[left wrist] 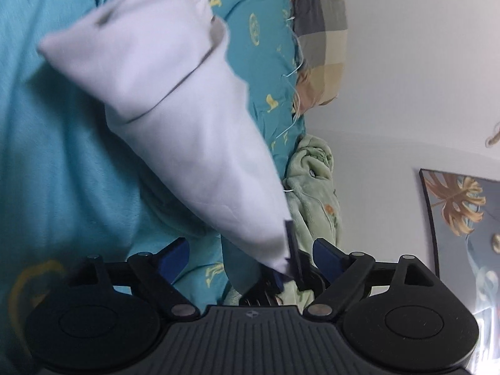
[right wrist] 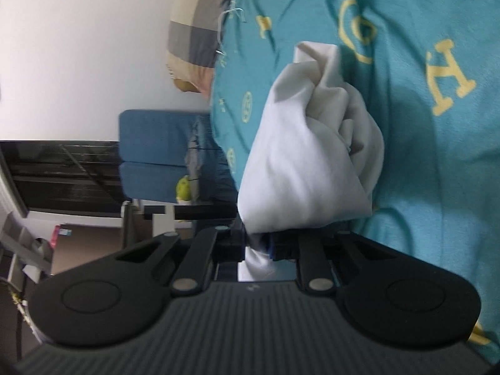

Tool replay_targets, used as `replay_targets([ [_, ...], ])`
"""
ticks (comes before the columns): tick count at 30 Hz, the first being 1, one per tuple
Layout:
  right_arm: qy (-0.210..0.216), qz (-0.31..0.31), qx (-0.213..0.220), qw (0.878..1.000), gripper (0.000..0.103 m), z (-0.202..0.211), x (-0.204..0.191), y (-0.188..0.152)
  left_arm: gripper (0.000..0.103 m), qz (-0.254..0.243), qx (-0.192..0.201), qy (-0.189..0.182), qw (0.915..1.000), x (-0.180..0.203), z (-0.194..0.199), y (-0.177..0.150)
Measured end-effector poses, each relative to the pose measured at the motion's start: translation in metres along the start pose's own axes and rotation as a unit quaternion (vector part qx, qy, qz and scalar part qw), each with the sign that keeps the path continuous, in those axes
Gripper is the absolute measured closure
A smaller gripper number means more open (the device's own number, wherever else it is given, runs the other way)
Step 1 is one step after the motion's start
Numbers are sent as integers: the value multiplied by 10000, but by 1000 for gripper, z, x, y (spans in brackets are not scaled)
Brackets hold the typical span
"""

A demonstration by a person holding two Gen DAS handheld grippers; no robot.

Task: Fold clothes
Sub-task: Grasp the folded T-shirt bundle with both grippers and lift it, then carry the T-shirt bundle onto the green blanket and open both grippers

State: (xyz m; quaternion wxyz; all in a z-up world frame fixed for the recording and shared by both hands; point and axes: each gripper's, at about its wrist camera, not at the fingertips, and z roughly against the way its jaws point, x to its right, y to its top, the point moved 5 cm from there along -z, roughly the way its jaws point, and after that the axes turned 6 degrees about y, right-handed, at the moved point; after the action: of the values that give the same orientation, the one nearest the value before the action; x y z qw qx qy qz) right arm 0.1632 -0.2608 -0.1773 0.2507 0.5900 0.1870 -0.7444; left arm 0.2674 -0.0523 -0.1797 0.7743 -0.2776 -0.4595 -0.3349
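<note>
A white garment point(left wrist: 175, 118) hangs lifted above a teal bedspread with yellow prints point(left wrist: 56, 143). My left gripper point(left wrist: 286, 268) is shut on one corner of it, and the cloth stretches away up and to the left. In the right wrist view my right gripper point(right wrist: 257, 245) is shut on another bunched part of the same white garment point(right wrist: 300, 162), which bulges in folds just ahead of the fingers, over the teal bedspread point(right wrist: 437, 162).
A checked pillow point(left wrist: 318, 40) and a pale green blanket point(left wrist: 312, 187) lie at the bed's edge by a white wall. A leaf-print picture point(left wrist: 459, 206) shows at right. A blue chair point(right wrist: 159, 156) and a dark cabinet point(right wrist: 62, 175) stand beyond the bed.
</note>
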Motion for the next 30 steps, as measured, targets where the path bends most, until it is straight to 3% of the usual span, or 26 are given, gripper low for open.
replay_targets([
  [6, 93, 91, 171, 9998, 88, 12, -3, 7, 23, 704, 905, -281, 9930, -15, 2, 39],
  [10, 130, 185, 216, 9995, 88, 15, -6, 8, 60, 947, 1007, -504, 9891, -17, 2, 50],
  [13, 128, 264, 221, 9993, 88, 21, -10, 7, 70, 630, 1079, -462, 9911, -9, 35, 53],
  [20, 371, 178, 311, 9987, 88, 53, -41, 13, 74, -64, 974, -406, 9944, 55, 59, 40],
  [23, 590, 107, 446, 9972, 88, 79, -61, 24, 74, -283, 836, -396, 9953, 90, 63, 15],
  [28, 694, 274, 837, 9937, 88, 135, -99, 76, 74, -597, 476, -329, 9965, 182, 9, -20],
  [30, 678, 440, 1073, 9909, 88, 163, -118, 110, 74, -814, 258, -385, 9956, 211, -5, -63],
])
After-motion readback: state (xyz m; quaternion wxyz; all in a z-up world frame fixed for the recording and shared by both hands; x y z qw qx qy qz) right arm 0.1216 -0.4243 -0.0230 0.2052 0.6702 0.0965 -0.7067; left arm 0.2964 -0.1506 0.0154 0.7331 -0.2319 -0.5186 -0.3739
